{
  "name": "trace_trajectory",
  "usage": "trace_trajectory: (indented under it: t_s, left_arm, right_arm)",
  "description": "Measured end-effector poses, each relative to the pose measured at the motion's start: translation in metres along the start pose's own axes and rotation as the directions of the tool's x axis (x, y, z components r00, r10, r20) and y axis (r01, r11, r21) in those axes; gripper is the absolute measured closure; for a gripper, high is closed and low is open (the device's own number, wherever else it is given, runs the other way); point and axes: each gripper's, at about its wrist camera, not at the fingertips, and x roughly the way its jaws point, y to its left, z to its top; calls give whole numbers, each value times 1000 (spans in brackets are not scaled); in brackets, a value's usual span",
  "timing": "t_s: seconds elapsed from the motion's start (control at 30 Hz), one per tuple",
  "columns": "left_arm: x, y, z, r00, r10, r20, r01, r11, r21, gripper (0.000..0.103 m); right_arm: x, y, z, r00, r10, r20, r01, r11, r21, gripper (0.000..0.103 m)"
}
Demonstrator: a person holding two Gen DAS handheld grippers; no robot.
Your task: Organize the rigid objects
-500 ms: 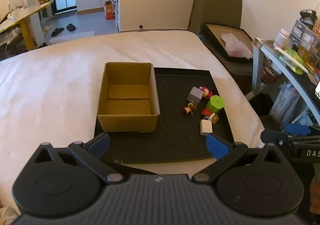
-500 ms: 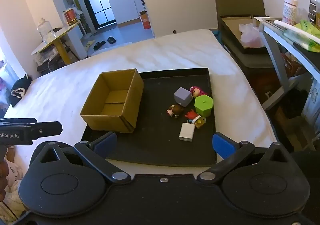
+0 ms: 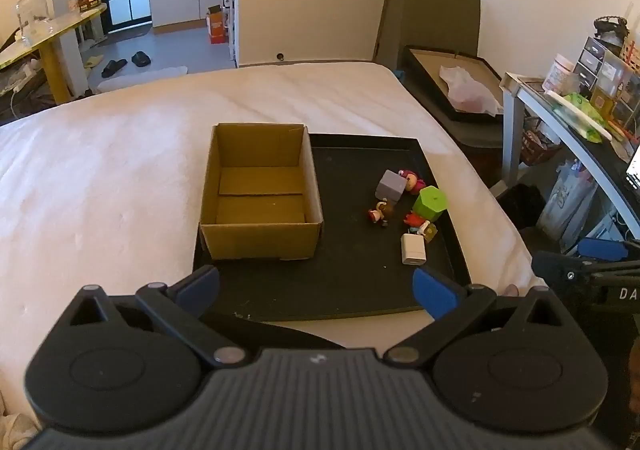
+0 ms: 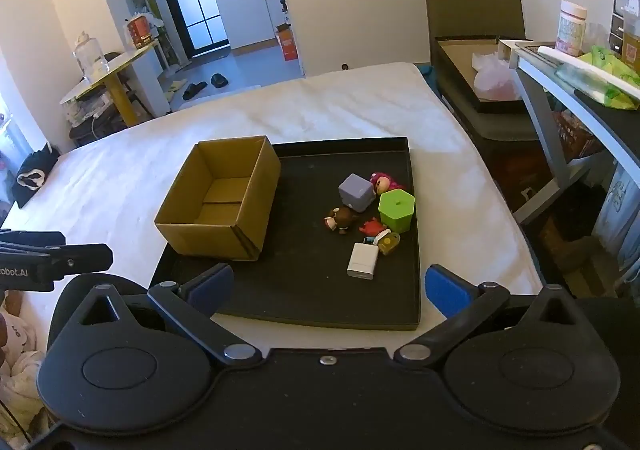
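Observation:
A black tray (image 3: 352, 270) (image 4: 312, 290) lies on a white bed. On its left side stands an open, empty cardboard box (image 3: 260, 190) (image 4: 218, 198). On its right side lies a cluster of small things: a grey-purple cube (image 3: 391, 186) (image 4: 356, 192), a green hexagonal block (image 3: 430, 203) (image 4: 396, 210), a white rectangular block (image 3: 413, 249) (image 4: 362, 260), a pink figure (image 4: 384, 181), a brown figure (image 4: 340, 219) and a red toy (image 4: 372, 227). My left gripper (image 3: 316, 288) and my right gripper (image 4: 330, 290) both hover open above the tray's near edge, holding nothing.
The white bed (image 3: 100, 178) spreads to the left and behind the tray. A desk with clutter (image 4: 580, 82) stands at the right, with a dark framed board (image 3: 452, 86) leaning beyond it. A yellow-legged side table (image 4: 108, 70) is at the far left.

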Motion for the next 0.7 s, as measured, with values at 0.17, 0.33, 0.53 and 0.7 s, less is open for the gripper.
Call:
trace_trajectory:
  t_s: [0.17, 0.33, 0.53, 0.7]
  left_arm:
    - [2, 7, -1, 1000, -1, -11, 1, 1000, -25, 0]
    - [0, 7, 1, 1000, 1, 3, -1, 1000, -20, 0]
    - [0, 8, -1, 1000, -22, -9, 21, 999, -30, 0]
    - [-5, 4, -2, 1000, -13, 4, 13, 1000, -17, 0]
  right_arm:
    - [0, 4, 2, 1000, -5, -4, 5, 1000, -19, 0]
    - [0, 6, 1, 1000, -13, 1, 13, 1000, -20, 0]
    - [-2, 6, 3, 999, -43, 3, 43, 999, -15, 0]
    - [-4, 7, 3, 999, -46, 5, 46, 999, -19, 0]
